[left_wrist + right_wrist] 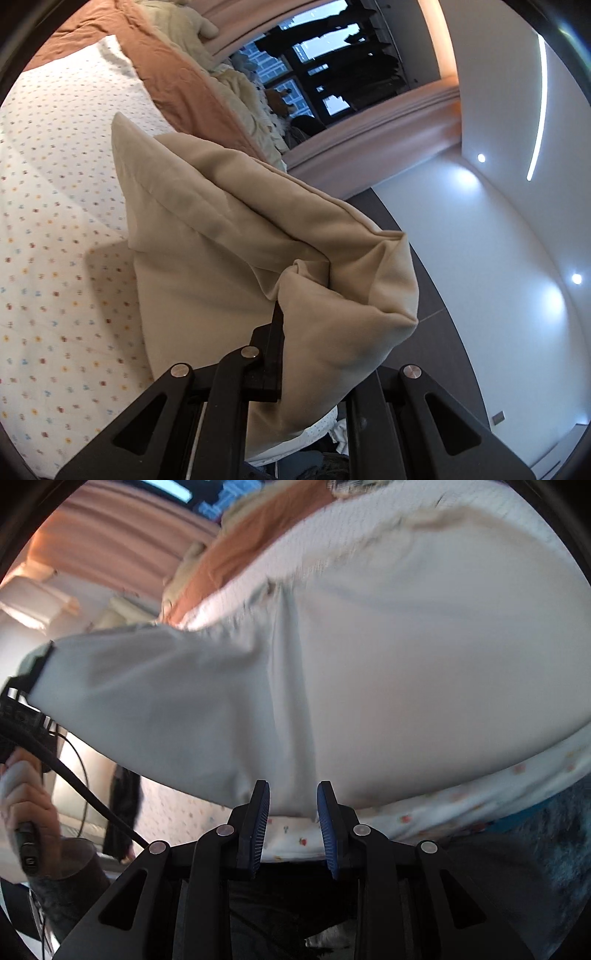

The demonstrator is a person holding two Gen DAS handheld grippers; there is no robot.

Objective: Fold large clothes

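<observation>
Through the left wrist camera: a tight clench of the left gripper (284, 312) on a bunched corner of the beige garment (221, 229), held up off the dotted bed sheet (55, 184). Shows only one dark finger poking up at the cloth's edge; hides the other finger wholly behind the gathered folds. Drapes away from that grip toward the bed, with a hemmed edge running across the top fold and a pointed corner standing up at the far end. Impossible to tell where the lower part of the cloth ends, lost below behind the gripper's frame. Beyond, an orange blanket (177, 74) along the bed, pale bedding past it too soft in outline to name, a pink curtain (369, 133) and a dark window (314, 55) with shapes inside it too dim to make out. Through the right wrist camera, heavily smeared by blur: the same garment (258, 683) spread wide and pale over the sheet (406, 819), with one flap lifted toward the left edge of the view. Right gripper (293, 801) parted, blue ribbed pads (262, 812) standing apart with the garment's near hem just at their tips and printed sheet visible in the gap; clamps on nothing that can be seen, though contact with the hem cannot be settled through the blur. At the far left, partly cut off, a hand (29, 801) around a handle, with a black cable (74, 775) trailing from it.
</observation>
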